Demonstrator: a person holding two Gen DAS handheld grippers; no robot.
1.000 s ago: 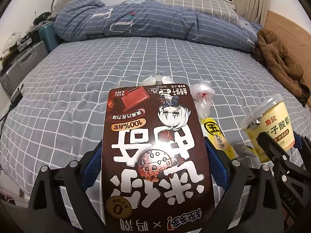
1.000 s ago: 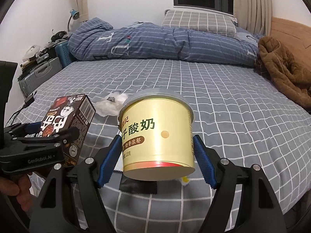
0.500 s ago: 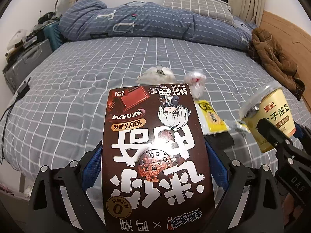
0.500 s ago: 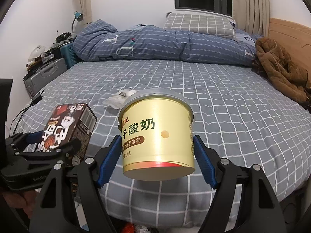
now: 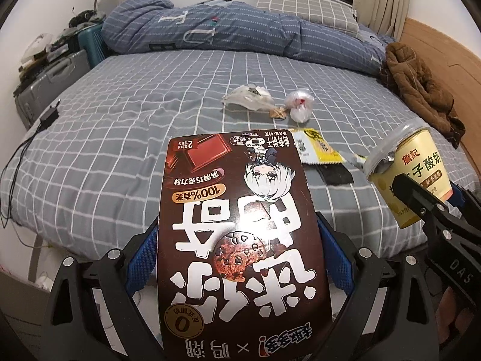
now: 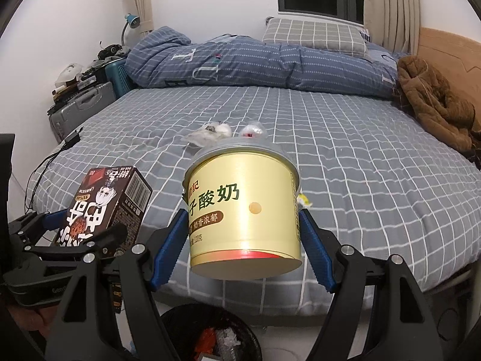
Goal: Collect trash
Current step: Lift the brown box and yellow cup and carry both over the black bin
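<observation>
1. The left gripper (image 5: pixel 237 258) is clamped on the chocolate carton (image 5: pixel 240 240), the right gripper (image 6: pixel 243 234) on the yellow yogurt cup (image 6: pixel 245 213).
2. Both have been drawn back past the bed's (image 6: pixel 360 165) near edge; a trash bin (image 6: pixel 210 334) is now seen below, so dropping is judged next.
3. "100%" is read on the carton, "酸奶" on the cup.
4. Wrappers (image 5: pixel 249 99) are left mid-bed.

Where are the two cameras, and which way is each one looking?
Left wrist view: sits on the left tongs, looking across the bed; they grip a chocolate milk carton, and the right tongs show alongside.
Right wrist view: sits on the right tongs, looking across the bed above a trash bin; they grip a yellow yogurt cup, and the left tongs show too.
Both show the carton, cup, bed, blue duvet and brown jacket.
</observation>
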